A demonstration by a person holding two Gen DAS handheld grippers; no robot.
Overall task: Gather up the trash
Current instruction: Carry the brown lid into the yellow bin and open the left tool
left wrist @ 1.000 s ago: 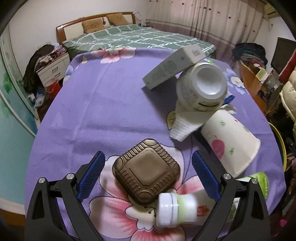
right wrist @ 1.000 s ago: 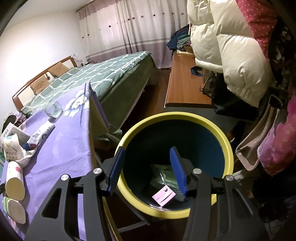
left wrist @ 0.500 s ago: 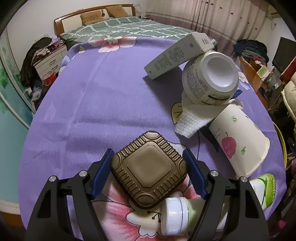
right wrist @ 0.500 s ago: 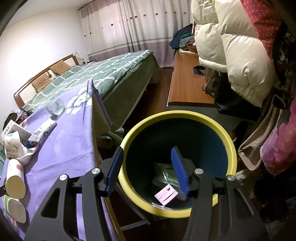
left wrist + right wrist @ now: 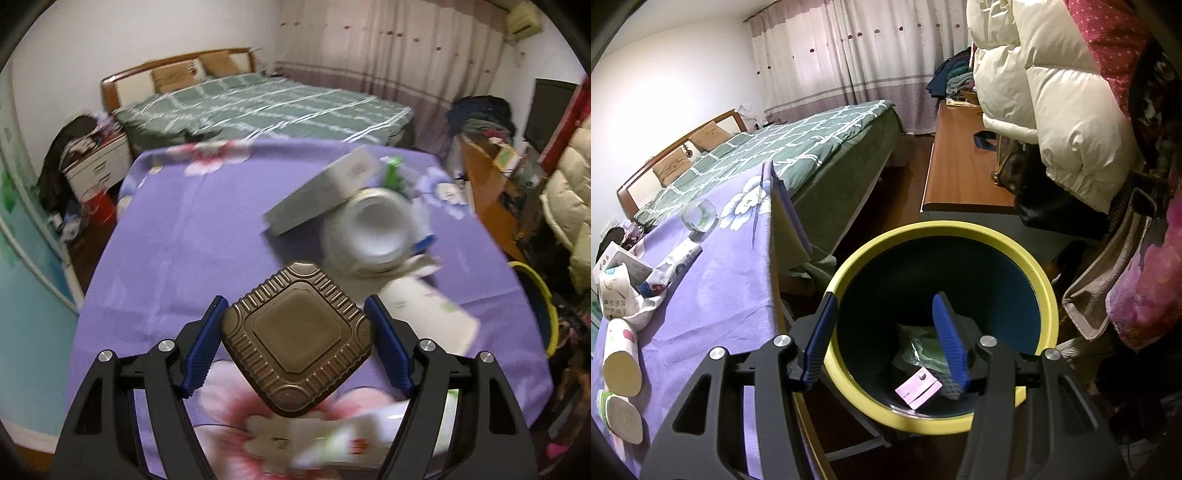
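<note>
My left gripper (image 5: 295,332) is shut on a brown square ribbed box (image 5: 297,341) and holds it above the purple flowered tablecloth (image 5: 177,251). On the table lie a white carton (image 5: 325,192), a white jar (image 5: 373,236), a paper cup (image 5: 428,314) and a white bottle (image 5: 343,439). My right gripper (image 5: 882,336) is open and empty, over the yellow-rimmed trash bin (image 5: 960,236). In the bin lie a pink packet (image 5: 918,386) and a green wrapper (image 5: 919,343).
The bin (image 5: 543,299) stands off the table's right edge. A bed (image 5: 258,103) lies beyond the table. A wooden desk (image 5: 960,166) and hanging coats (image 5: 1052,92) stand right of the bin. A glass (image 5: 699,216) sits near the table's far corner.
My left gripper closed on the brown box and lifted it off the table. My right gripper stayed open over the bin, shifting only slightly.
</note>
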